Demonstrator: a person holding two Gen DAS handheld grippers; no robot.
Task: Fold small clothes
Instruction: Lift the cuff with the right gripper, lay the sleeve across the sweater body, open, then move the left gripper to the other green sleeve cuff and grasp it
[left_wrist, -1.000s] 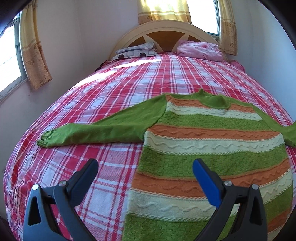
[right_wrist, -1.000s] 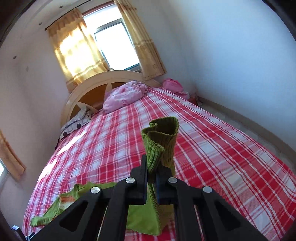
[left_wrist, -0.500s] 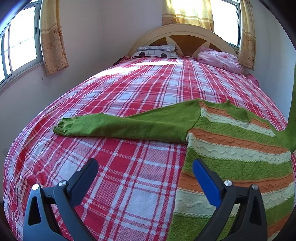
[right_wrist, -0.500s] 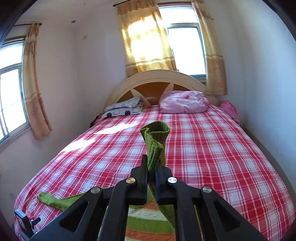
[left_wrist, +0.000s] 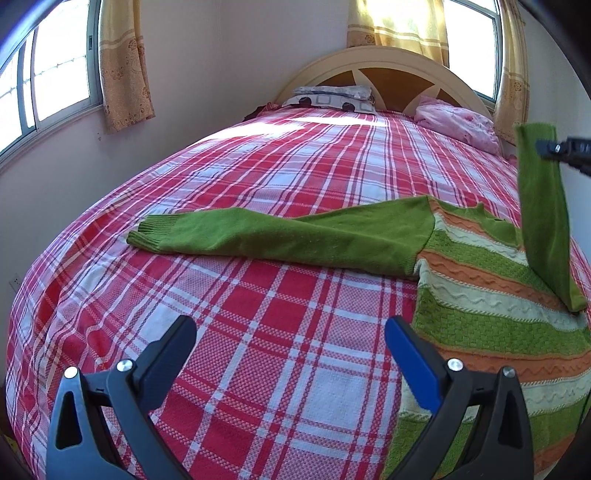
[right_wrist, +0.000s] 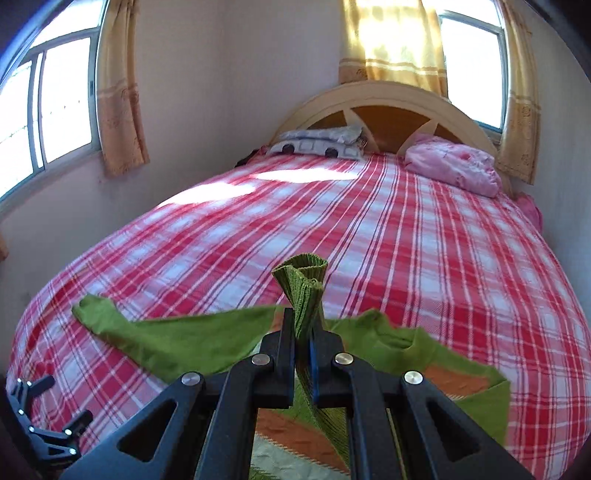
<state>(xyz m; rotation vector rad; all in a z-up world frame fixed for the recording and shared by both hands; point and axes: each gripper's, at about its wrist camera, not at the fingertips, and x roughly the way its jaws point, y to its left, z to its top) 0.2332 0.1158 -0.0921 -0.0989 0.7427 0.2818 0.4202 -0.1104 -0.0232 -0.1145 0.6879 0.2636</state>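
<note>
A striped green, orange and cream sweater (left_wrist: 491, 295) lies flat on the red plaid bed (left_wrist: 258, 332). Its left sleeve (left_wrist: 280, 236) stretches out flat to the left. My right gripper (right_wrist: 303, 336) is shut on the cuff of the right sleeve (right_wrist: 304, 284) and holds it up over the sweater's body; the lifted sleeve (left_wrist: 543, 218) hangs at the right of the left wrist view. My left gripper (left_wrist: 290, 336) is open and empty, above the bedspread just left of the sweater's hem. It also shows at the lower left of the right wrist view (right_wrist: 40, 417).
A patterned pillow (left_wrist: 328, 98) and a pink pillow (left_wrist: 458, 122) lie against the curved headboard (left_wrist: 384, 70). Walls with curtained windows stand left and behind the bed. A white wall runs close along the bed's right side.
My right gripper has carried the sleeve cuff leftward and lower, over the sweater's body. My left gripper has shifted left, off the sweater's hem and over the bare bedspread.
</note>
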